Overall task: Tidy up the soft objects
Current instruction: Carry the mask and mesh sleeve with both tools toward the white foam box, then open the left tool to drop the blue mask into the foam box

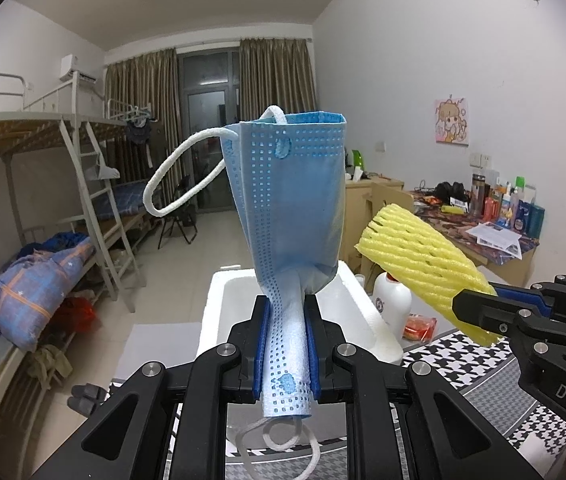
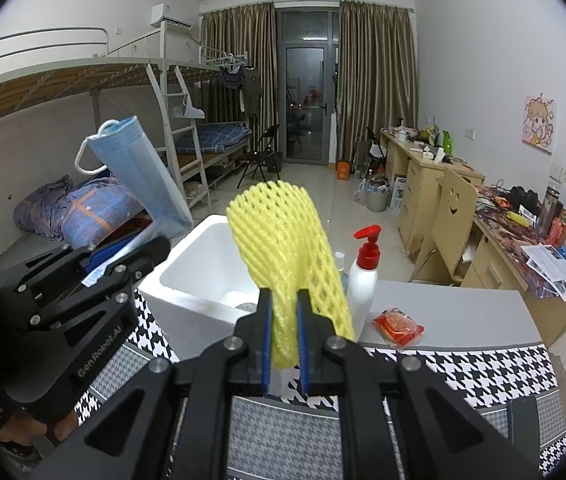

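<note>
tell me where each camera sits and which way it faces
Left wrist: on the left gripper, facing the room over the white foam box; its jaws pinch a blue face mask.
Right wrist: on the right gripper, facing the same way; its jaws pinch a yellow foam net sleeve.
Shared: box, mask, sleeve, each other's gripper.

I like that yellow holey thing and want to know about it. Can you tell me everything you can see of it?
The yellow foam net is a soft sleeve of squishy-looking foam, woven in a mesh full of little diamond holes. It is squashed flat at the bottom, where the right gripper pinches it between its blue-padded fingers, and it fans out wider above, standing up with a slight lean. It is held in the air in front of the white foam box. Only the fingers touch it.
</note>
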Demonstrator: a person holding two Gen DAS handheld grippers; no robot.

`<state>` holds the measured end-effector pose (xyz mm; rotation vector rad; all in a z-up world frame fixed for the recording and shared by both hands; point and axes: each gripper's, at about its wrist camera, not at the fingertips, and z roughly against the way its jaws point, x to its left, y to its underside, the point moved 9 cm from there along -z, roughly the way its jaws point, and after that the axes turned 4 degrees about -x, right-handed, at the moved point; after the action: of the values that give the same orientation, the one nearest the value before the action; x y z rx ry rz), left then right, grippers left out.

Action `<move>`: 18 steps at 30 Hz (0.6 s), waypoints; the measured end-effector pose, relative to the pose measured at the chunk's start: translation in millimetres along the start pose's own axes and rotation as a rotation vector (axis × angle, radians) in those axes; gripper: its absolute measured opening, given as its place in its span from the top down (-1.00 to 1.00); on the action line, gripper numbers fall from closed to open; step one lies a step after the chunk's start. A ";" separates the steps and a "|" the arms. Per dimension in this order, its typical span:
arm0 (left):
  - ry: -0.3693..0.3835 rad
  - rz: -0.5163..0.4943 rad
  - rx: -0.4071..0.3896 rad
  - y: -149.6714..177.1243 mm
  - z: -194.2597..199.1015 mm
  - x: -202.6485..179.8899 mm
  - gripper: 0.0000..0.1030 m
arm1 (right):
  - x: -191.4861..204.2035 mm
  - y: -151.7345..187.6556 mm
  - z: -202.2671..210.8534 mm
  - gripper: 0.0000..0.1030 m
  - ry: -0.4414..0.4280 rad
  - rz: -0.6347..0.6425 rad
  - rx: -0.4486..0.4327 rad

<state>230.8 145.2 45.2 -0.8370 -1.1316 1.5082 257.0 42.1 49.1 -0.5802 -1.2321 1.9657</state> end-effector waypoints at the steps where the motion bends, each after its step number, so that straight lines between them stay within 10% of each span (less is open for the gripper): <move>1: 0.002 -0.004 0.004 0.1 -2.4 -1.1 0.66 | -1.2 -0.9 -1.6 0.73 0.000 -0.001 0.001; 18: 0.014 0.009 0.060 2.4 -33.2 3.9 0.66 | -0.7 -7.3 -20.7 0.73 0.012 -0.001 0.027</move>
<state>259.7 156.6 32.7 -0.8110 -1.0683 1.5347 274.4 55.3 46.6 -0.5766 -1.1970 1.9719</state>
